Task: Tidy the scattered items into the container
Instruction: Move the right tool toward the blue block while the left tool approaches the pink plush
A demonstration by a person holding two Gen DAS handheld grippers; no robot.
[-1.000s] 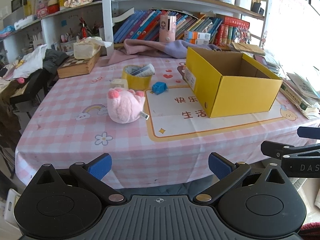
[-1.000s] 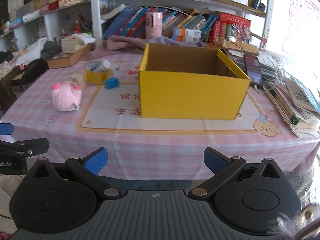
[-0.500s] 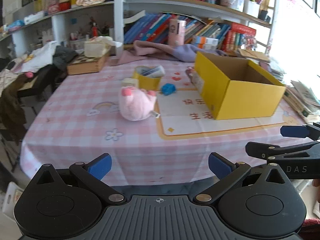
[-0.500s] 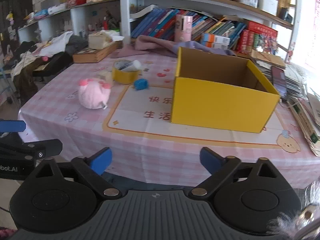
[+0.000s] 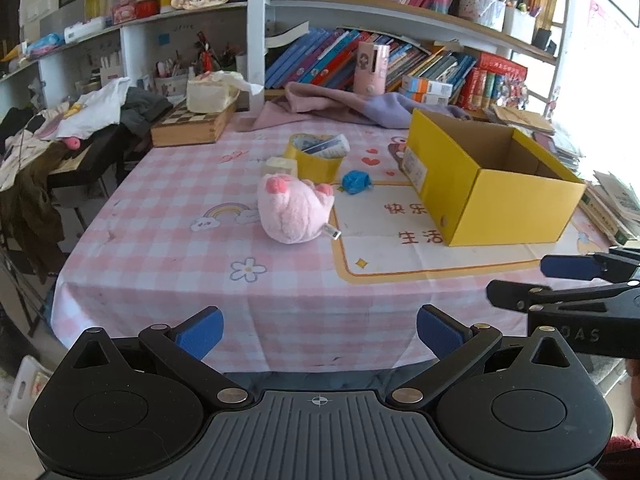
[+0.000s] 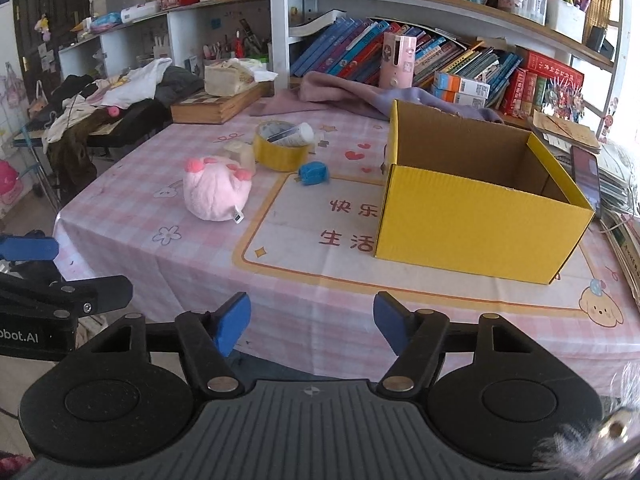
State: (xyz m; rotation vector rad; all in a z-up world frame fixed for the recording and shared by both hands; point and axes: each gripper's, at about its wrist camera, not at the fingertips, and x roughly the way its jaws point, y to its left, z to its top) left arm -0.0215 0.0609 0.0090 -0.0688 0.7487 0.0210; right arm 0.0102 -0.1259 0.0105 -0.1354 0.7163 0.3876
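Note:
An open, empty yellow cardboard box stands on the right of the pink checked table. Left of it lie a pink plush toy, a small blue object, a yellow tape roll with a white tube lying in it, and a small cream block. My left gripper is open and empty at the table's near edge. My right gripper is open and empty over the near edge, in front of the box.
A wooden chess box with a tissue pack and a purple cloth lie at the back. Bookshelves stand behind. Stacked books and papers and a phone lie right of the box. A clothes-covered chair stands left.
Both grippers have moved left and toward the table, so the items look nearer. The right gripper's jaws have narrowed somewhat. Nothing on the table has moved.

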